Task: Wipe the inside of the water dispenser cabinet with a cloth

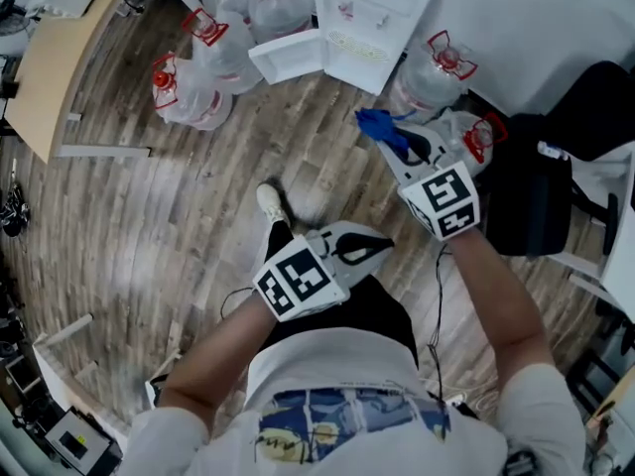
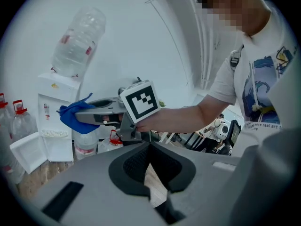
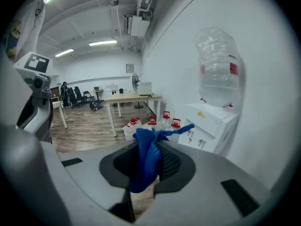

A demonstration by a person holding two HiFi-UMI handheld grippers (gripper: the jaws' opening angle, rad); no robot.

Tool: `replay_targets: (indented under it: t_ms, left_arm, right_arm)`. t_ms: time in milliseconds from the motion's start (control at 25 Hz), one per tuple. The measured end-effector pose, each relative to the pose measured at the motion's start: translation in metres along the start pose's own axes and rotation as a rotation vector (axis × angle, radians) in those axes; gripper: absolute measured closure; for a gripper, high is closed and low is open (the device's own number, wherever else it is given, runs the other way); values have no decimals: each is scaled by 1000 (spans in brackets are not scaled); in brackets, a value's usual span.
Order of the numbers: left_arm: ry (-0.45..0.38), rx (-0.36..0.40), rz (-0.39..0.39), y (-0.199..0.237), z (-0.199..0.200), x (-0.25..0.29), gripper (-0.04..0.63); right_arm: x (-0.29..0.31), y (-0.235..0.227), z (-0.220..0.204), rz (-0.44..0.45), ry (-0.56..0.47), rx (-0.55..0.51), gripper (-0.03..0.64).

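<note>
The white water dispenser (image 1: pixel 372 13) stands at the far wall with its cabinet door (image 1: pixel 288 56) swung open to the left; the cabinet's inside is hidden from here. My right gripper (image 1: pixel 397 145) is shut on a blue cloth (image 1: pixel 382 127) and hovers short of the dispenser. In the right gripper view the cloth (image 3: pixel 146 161) hangs between the jaws, with the dispenser (image 3: pixel 214 124) ahead to the right. My left gripper (image 1: pixel 382 244) is lower, near my knee, shut on nothing. The left gripper view shows its own tips (image 2: pixel 150 147) together and the cloth (image 2: pixel 73 116) in the other gripper.
Several water jugs with red caps (image 1: pixel 208 58) stand on the wooden floor left of the dispenser, and another jug (image 1: pixel 437 67) stands to its right. A black chair (image 1: pixel 541 186) is at my right. A wooden table (image 1: pixel 55 58) is far left.
</note>
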State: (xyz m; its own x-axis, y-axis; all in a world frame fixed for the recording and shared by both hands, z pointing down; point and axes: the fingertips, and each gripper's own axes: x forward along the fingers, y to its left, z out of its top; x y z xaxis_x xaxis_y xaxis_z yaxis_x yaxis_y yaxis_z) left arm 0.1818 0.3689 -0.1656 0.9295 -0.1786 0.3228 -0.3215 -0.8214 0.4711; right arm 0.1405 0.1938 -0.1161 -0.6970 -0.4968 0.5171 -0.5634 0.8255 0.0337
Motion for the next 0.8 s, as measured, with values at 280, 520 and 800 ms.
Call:
replay_targets:
  t_ms: [280, 520, 800]
  left_arm:
    - [42, 37, -97, 84, -2, -37, 593]
    - [83, 68, -158, 185, -17, -88, 592]
    - [70, 20, -171, 286, -56, -94, 592]
  right_arm:
    - [102, -24, 17, -60, 91, -16, 546]
    - [219, -43, 3, -122, 185, 15, 546]
    - [330, -62, -52, -127, 242, -16, 548]
